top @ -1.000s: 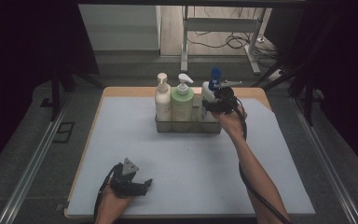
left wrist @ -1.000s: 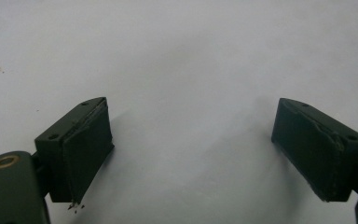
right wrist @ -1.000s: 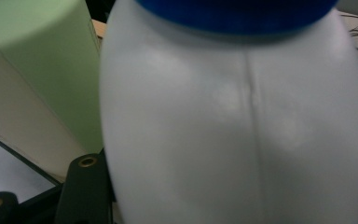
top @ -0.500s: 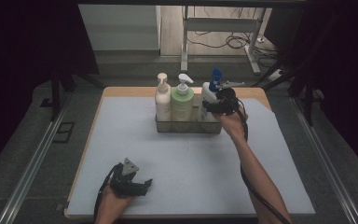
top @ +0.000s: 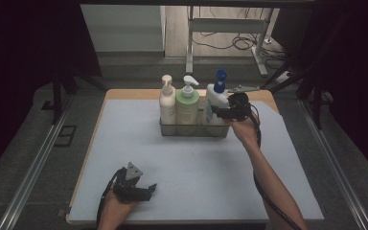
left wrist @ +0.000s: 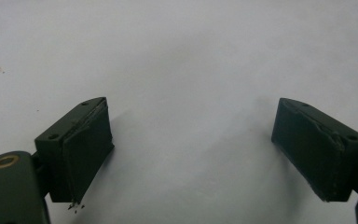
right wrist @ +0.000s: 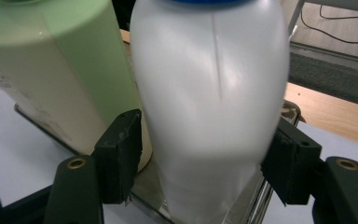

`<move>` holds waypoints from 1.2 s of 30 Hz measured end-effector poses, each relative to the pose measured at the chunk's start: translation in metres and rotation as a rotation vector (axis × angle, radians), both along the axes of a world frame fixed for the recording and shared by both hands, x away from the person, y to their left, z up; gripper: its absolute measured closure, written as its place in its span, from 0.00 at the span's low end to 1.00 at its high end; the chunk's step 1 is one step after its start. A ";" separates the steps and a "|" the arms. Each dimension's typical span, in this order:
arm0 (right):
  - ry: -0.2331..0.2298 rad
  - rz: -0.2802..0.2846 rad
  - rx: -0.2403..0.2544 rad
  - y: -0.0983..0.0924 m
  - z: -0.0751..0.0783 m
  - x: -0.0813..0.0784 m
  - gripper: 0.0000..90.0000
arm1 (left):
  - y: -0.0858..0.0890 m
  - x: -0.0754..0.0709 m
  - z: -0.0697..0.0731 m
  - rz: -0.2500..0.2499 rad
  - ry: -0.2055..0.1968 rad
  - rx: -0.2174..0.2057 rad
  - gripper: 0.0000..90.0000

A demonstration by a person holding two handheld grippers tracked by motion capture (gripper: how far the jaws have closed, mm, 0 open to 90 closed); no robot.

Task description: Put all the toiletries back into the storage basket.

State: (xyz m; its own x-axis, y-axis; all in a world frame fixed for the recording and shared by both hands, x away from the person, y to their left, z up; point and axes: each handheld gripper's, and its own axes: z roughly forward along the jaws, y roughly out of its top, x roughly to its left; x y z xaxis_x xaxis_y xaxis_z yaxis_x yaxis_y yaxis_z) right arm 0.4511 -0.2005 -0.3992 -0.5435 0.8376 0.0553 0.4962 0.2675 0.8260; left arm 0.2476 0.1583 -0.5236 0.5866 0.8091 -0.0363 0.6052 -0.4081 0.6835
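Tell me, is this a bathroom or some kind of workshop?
More likely a lab or test room, not a bathroom. The pump bottles stand in a clear tray on a bare white table, a hand-held tool rests there, and cables trail across the floor behind.

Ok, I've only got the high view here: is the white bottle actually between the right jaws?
Observer: Yes. In the right gripper view the white bottle stands between the jaws of the right gripper, with a pad close at each side. The jaws have just been opening. The bottle is blurred, so I cannot tell whether the pads press on it.
Operator: And is the left one carrying anything?
Observer: No. The left gripper view shows the left gripper wide open, with just bare white mat between its jaws.
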 end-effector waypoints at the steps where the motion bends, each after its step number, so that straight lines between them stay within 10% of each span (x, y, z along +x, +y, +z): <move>1: -0.003 0.003 -0.001 -0.002 0.000 -0.001 0.39 | 0.000 0.000 0.000 0.000 0.000 0.000 0.13; 19: 0.037 0.056 0.029 -0.026 -0.002 -0.030 0.42 | 0.000 0.000 0.000 0.001 0.000 0.002 0.13; 36: 0.038 0.004 0.007 -0.050 -0.008 -0.030 0.69 | 0.000 0.000 0.000 0.001 0.000 0.002 0.13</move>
State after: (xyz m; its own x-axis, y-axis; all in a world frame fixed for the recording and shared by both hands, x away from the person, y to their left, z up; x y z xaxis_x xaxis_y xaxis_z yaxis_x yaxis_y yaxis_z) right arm 0.4215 -0.2506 -0.4071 -0.5443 0.8349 0.0817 0.5259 0.2636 0.8087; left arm 0.2475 0.1581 -0.5236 0.5860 0.8096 -0.0343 0.6052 -0.4091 0.6829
